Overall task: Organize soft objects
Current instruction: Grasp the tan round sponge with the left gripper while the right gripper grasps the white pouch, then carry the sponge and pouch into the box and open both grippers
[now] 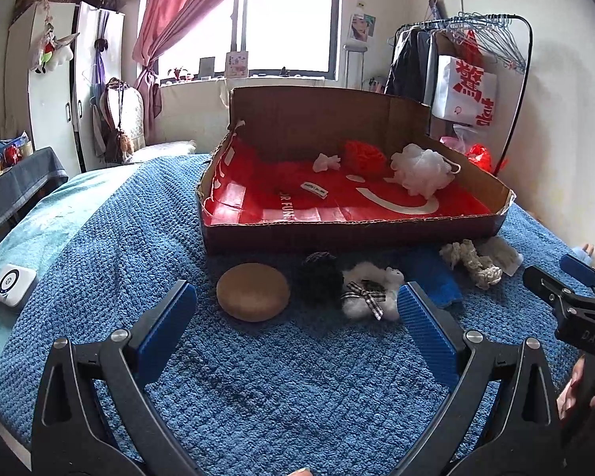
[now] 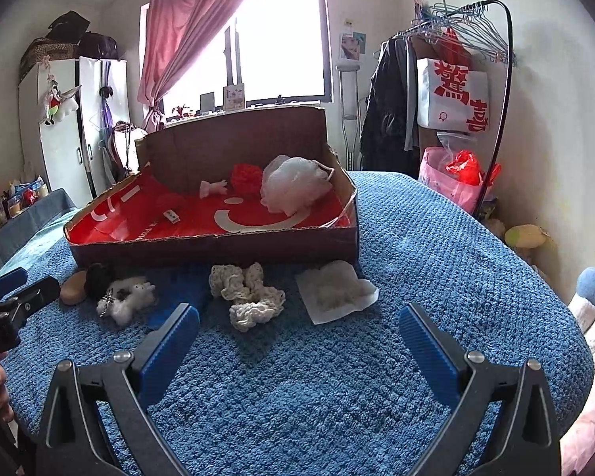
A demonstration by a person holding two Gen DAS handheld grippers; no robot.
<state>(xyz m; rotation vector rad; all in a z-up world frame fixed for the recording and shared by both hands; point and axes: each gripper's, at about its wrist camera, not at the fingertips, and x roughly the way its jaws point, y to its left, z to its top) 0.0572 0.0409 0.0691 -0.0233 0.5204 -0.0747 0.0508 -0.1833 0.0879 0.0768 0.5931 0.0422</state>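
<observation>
Inside the cardboard box [image 1: 349, 234] lie a white bath pouf [image 1: 420, 170], a red pouf [image 1: 364, 154] and a small white piece. Before the box wait a tan sponge [image 1: 253, 291], fluffy toy [image 1: 371, 289] and knitted rope [image 2: 250, 293] (roughly half left). The left gripper [image 1: 295, 317] and right gripper [image 2: 297, 337] both hang spread apart, empty.

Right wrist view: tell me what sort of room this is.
Most likely a lived-in bedroom. The work surface is a bed under a blue blanket, a white wardrobe stands at left, and a clothes rack with hangers and dark garments stands by the curtained window.
</observation>
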